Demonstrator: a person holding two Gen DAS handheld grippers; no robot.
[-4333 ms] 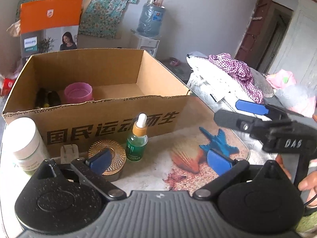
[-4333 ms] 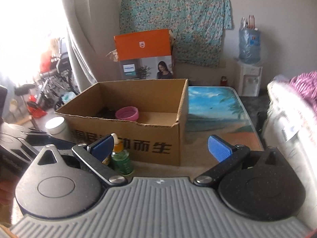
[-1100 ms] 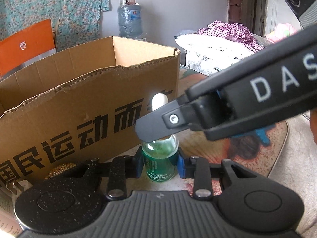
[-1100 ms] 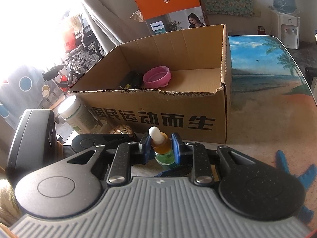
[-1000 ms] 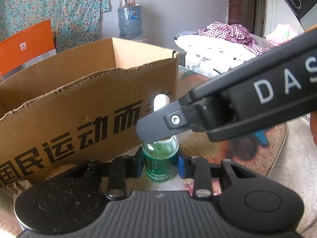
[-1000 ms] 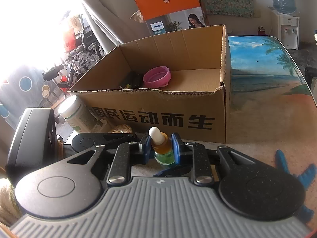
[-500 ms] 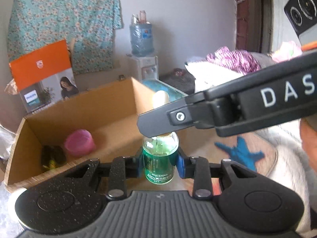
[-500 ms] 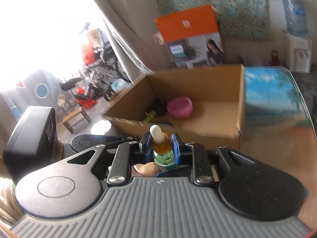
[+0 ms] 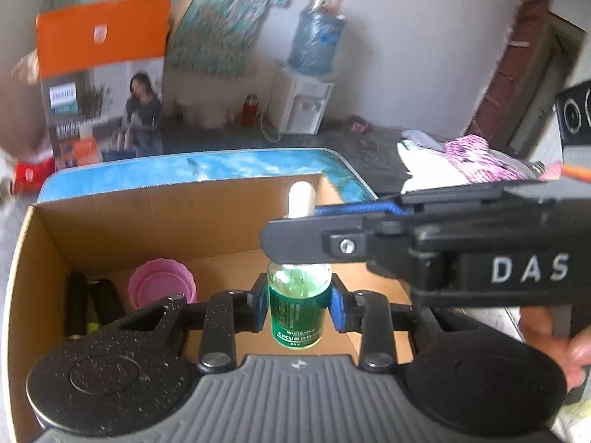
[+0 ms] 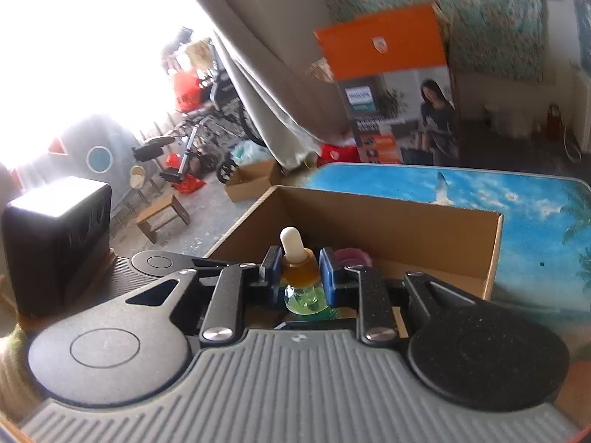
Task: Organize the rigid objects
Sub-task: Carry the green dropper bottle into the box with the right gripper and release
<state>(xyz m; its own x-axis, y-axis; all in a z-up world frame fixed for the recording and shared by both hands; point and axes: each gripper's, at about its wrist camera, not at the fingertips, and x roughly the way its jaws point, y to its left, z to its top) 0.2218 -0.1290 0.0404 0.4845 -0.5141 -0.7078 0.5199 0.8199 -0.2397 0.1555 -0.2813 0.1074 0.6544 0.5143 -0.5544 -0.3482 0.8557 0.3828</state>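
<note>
A green dropper bottle [image 9: 295, 317] with an amber collar and white bulb hangs above the open cardboard box [image 9: 166, 221]. My left gripper [image 9: 298, 304] is shut on its green body. In the right wrist view my right gripper [image 10: 300, 271] is shut on the amber collar of that bottle [image 10: 297, 273]. One black finger [image 9: 314, 245] of it crosses the bottle's neck from the right. On the box floor lie a pink cup [image 9: 160, 288] and dark objects [image 9: 88, 306] at the left.
The box stands on a beach-print table [image 10: 517, 203]. Behind it is an orange and grey carton [image 9: 99, 74], with a water dispenser [image 9: 306, 103] by the wall. Bedding [image 9: 461, 155] lies at the right. A hand [image 9: 576, 347] holds the right gripper.
Both grippers have risen with the bottle from the table in front of the box and carried it over the box opening. Both grips are unchanged.
</note>
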